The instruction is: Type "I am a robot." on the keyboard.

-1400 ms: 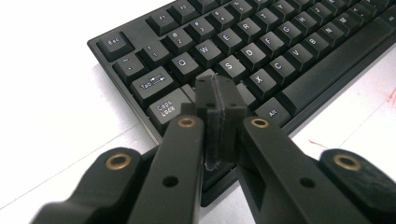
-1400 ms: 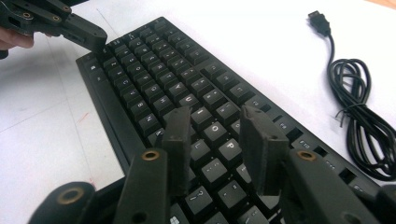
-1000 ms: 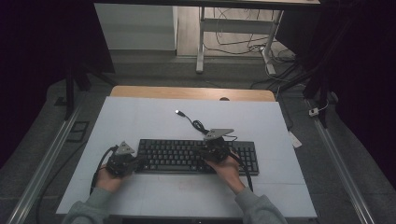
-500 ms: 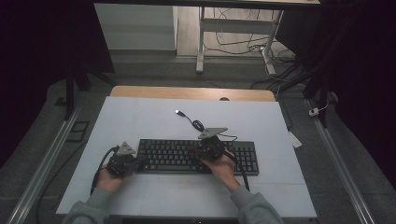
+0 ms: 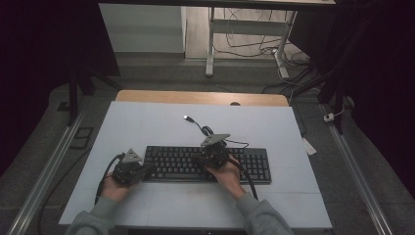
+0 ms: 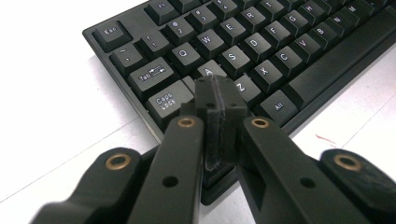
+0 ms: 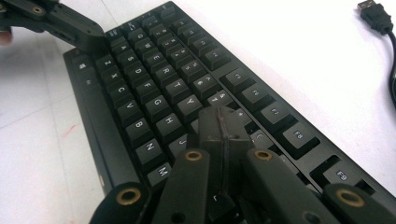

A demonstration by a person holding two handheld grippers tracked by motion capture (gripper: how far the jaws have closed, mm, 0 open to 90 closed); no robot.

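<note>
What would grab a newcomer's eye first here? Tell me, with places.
The black keyboard lies across the near middle of the white table, with a gripper at work on it from each hand. The left gripper, shut, pokes its tip near the A key at the keyboard's left end; the right gripper, also shut, sits over the keys near J. A loose USB plug lies on the table behind.

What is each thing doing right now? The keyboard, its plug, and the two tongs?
Keyboard: flat on the white table, unplugged.
USB plug: lying loose on the table, connected to nothing.
Left tongs: shut, empty, tips over the A key.
Right tongs: shut, empty, tips over the keys near J.
</note>
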